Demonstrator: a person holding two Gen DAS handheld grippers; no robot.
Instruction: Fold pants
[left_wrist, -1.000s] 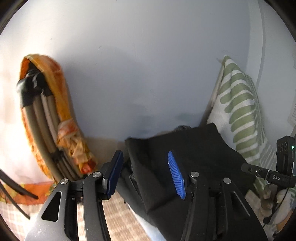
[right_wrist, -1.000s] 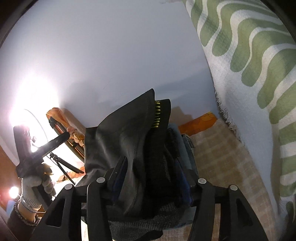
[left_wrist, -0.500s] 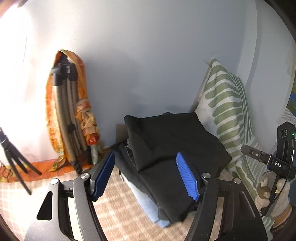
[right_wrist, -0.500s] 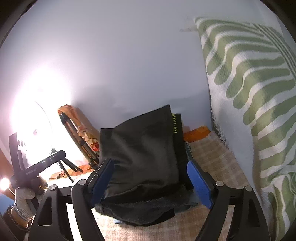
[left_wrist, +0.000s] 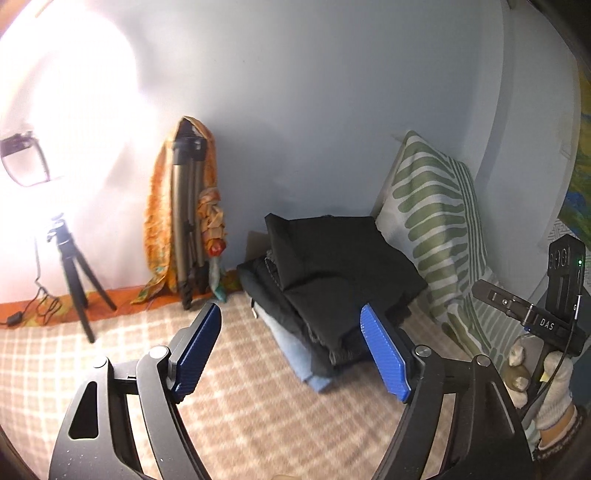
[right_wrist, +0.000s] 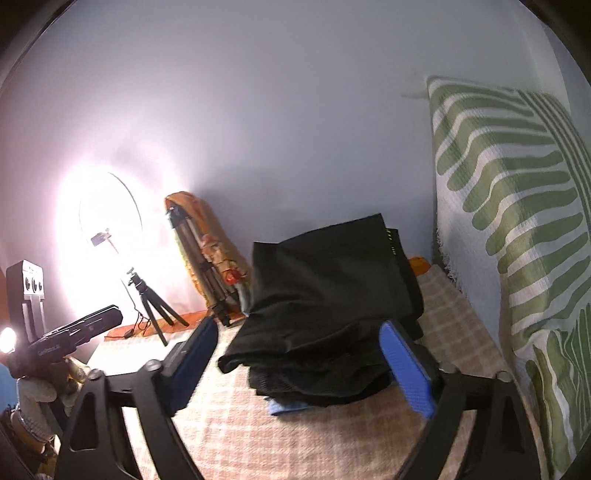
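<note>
Left gripper (left_wrist: 291, 349): jaws opening, nothing between them.
Right gripper (right_wrist: 299, 363): jaws opening, clear of the cloth.
Pants (left_wrist: 340, 266): folded black, atop a clothes stack on the checked bed cover (left_wrist: 240, 406).
Beside: striped pillow (left_wrist: 436, 221) right; draped tripod (left_wrist: 186, 221) left.

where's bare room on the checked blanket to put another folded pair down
Free: the checked blanket in front of the stack of folded clothes, running left to the small black tripod; neither gripper holds anything as its jaws open. A narrower strip lies between the stack and the green-striped pillow. Crowded: the wall edge, with the cloth-draped tripod and cables.
</note>
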